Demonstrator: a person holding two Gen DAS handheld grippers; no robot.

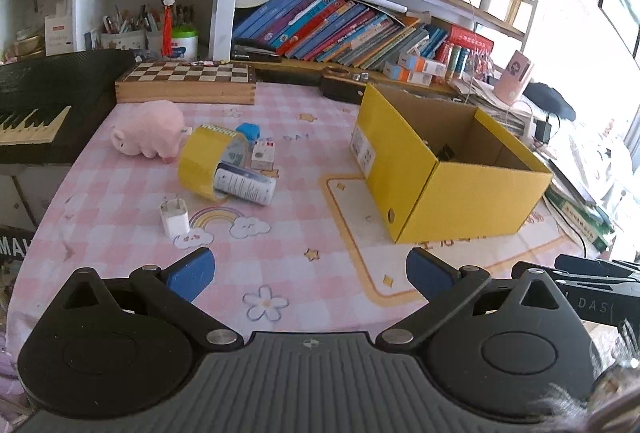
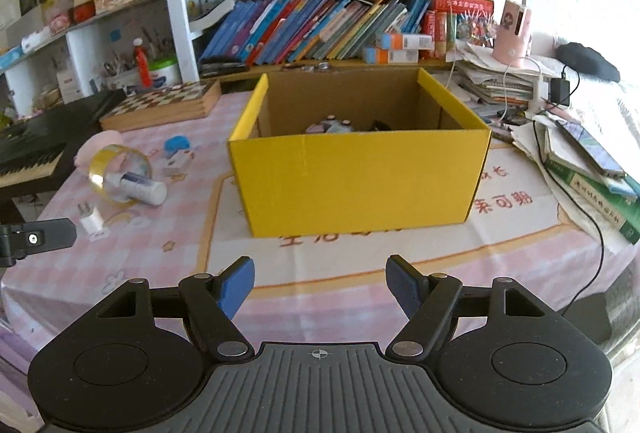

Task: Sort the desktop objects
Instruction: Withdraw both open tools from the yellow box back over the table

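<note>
A yellow cardboard box [image 1: 472, 189] [image 2: 360, 181] stands open on the pink checked tablecloth, with a few items inside. To its left lie a pink plush pig [image 1: 150, 129], a yellow tape roll [image 1: 200, 161] [image 2: 116, 169] with a white tube [image 1: 246, 187] [image 2: 146, 189] through it, a small white carton [image 1: 263, 156], a blue object [image 1: 249, 131] [image 2: 177, 144] and a white charger plug [image 1: 175, 217] [image 2: 91, 220]. My left gripper [image 1: 310, 273] is open and empty, low over the table's near edge. My right gripper [image 2: 320, 285] is open and empty, in front of the box.
A wooden chessboard box [image 1: 186, 81] sits at the back. A black keyboard [image 1: 36, 113] stands at the left. Bookshelves fill the back wall. Stacked books, papers and cables [image 2: 580, 161] crowd the right side.
</note>
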